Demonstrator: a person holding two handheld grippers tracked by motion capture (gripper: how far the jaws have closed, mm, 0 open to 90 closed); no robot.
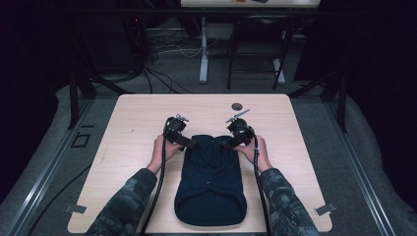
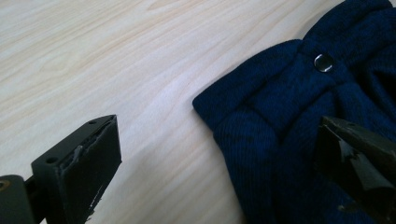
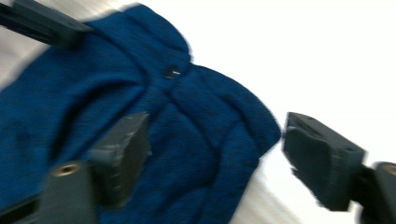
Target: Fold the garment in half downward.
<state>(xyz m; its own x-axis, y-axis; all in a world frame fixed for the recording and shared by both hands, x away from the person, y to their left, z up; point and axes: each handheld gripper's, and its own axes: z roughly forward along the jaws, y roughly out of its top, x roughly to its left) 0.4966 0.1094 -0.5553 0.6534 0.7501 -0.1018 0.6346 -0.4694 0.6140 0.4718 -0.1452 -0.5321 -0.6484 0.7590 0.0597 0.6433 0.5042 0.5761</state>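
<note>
A folded dark navy knitted garment lies lengthwise in the middle of the pale wooden table, its rounded end at the near edge and its far end toward the table's centre. The left gripper and right gripper bracket the far corners of that end. Both pairs of fingers stand open: each has one finger over the knit and one over bare wood, nothing pinched. The step looks like taking hold of the two corners; next, each pair likely must close on its corner.
</note>
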